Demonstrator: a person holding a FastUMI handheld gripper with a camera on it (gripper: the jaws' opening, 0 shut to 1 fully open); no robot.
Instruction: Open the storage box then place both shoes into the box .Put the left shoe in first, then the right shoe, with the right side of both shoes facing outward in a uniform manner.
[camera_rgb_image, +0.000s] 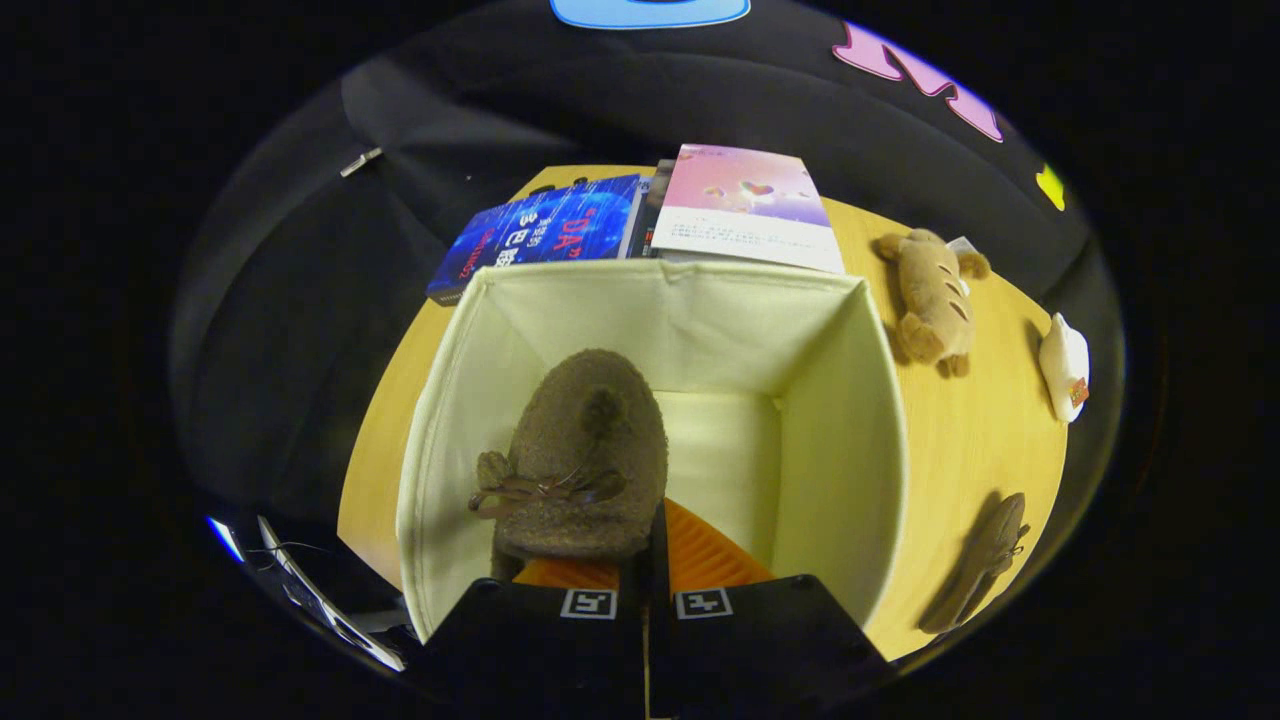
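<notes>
An open cream fabric storage box (840, 430) stands on the wooden table just ahead of my fingers. A brown fuzzy shoe (590, 450) with a lace bow hangs inside the box's mouth, toe pointing away from me, near the left wall. My gripper (655, 545) is shut on the shoe's rear edge, with the fingers (715, 560) nearly together. The second brown shoe (985, 575) lies on the table to the right of the box, outside it.
Behind the box lie a blue book (545, 235) and a pink-covered book (745, 205). A brown plush toy (935, 300) and a small white object (1065, 365) sit on the table (960, 450) to the right. The table's edge curves close on the left.
</notes>
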